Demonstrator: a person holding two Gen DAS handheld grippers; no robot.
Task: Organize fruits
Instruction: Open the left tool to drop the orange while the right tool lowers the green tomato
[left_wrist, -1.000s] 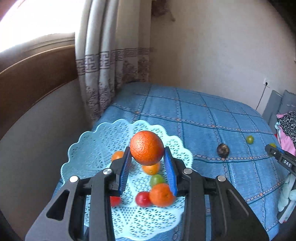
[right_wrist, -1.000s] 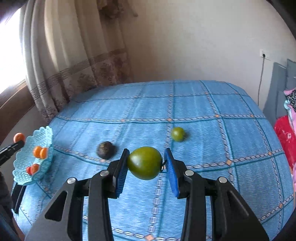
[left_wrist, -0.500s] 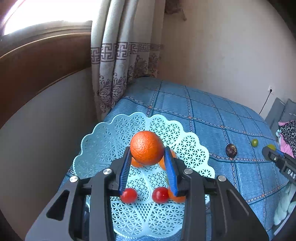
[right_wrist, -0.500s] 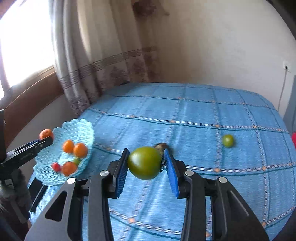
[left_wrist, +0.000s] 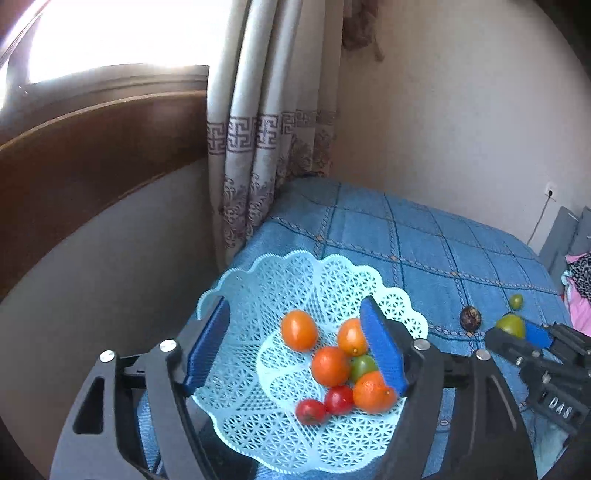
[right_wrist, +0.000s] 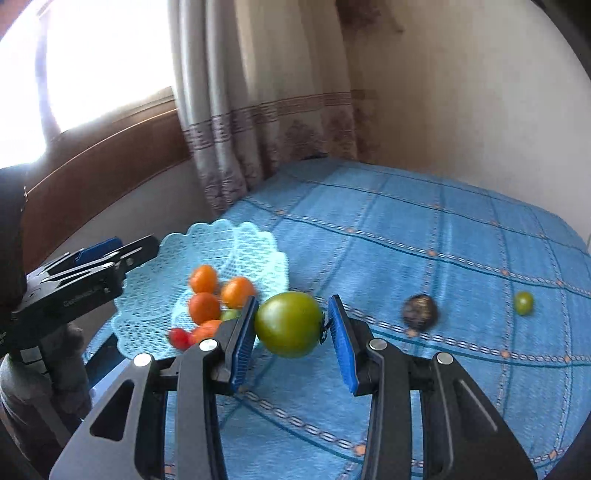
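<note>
A light blue lattice basket (left_wrist: 295, 266) sits on the near left corner of the blue checked bedspread (left_wrist: 424, 240). It holds several orange fruits (left_wrist: 330, 365), two red tomatoes (left_wrist: 338, 399) and a small green one (left_wrist: 362, 365). My left gripper (left_wrist: 293, 306) hangs open over the basket with nothing between its pads. My right gripper (right_wrist: 291, 317) is shut on a large green tomato (right_wrist: 289, 324), just right of the basket (right_wrist: 229, 240). The left wrist view shows this tomato (left_wrist: 511, 325) at the right. A dark round fruit (right_wrist: 420, 312) and a small green fruit (right_wrist: 523, 302) lie loose on the bedspread.
A patterned curtain (left_wrist: 266, 147) and a brown wooden window ledge (left_wrist: 92, 147) stand behind the basket, and the bed's left edge drops off beside it. A wall socket (left_wrist: 551, 192) and pink clothes (left_wrist: 580, 295) are at the far right.
My left gripper has opened and the big orange it held is now down in the basket. My right gripper has carried the green tomato left, close to the basket.
</note>
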